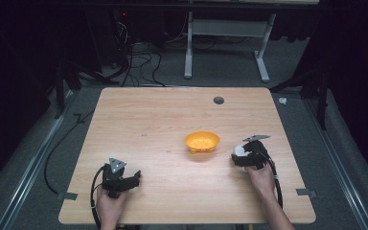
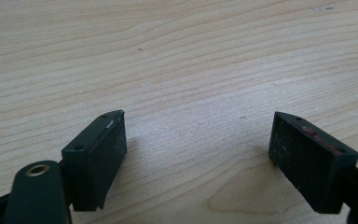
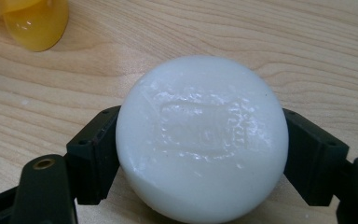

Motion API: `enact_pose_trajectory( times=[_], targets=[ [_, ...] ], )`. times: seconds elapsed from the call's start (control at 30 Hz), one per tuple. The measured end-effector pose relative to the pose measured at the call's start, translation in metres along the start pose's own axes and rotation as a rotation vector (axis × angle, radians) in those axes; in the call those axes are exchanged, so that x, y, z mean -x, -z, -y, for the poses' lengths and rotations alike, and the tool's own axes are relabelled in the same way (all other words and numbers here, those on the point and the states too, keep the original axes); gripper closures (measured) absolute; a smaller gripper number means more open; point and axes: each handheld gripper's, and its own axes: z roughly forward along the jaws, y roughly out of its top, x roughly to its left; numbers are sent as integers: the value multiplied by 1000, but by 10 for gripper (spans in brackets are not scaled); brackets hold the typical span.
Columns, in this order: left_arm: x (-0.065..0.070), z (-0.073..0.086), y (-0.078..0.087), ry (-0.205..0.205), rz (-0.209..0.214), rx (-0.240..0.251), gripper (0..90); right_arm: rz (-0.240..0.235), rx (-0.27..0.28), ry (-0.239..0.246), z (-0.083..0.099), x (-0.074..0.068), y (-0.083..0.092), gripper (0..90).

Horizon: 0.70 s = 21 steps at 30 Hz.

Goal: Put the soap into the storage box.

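Jaws of the right gripper clamp white soap beside the orange bowl.

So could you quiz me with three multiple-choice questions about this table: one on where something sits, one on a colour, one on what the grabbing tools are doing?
1. Where is the bowl relative to the right gripper?
A. At its left, on the table
B. Behind the person
C. On the floor

2. What colour is the bowl?
A. Blue
B. Orange-yellow
C. Black

3. What is the left gripper doing?
A. Clamping the bowl
B. Holding the white soap bar
C. Open, holding nothing

Answers: 1 A, in the high view the bowl sits on the wooden table left of that gripper. 2 B, it shows orange-yellow. 3 C, its fingers stand apart over bare wood; the white soap bar sits in the right gripper.
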Motion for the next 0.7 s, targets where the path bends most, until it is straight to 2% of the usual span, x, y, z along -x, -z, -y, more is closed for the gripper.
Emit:
enact_pose_trajectory(
  times=[0.33, 0.7],
  targets=[
    [0, 0, 0, 0, 0, 0, 196, 0, 9, -14, 1, 0, 1, 233],
    [0, 0, 0, 3, -1, 3, 196, -35, 51, -27, 1, 2, 10, 234]
  ],
)
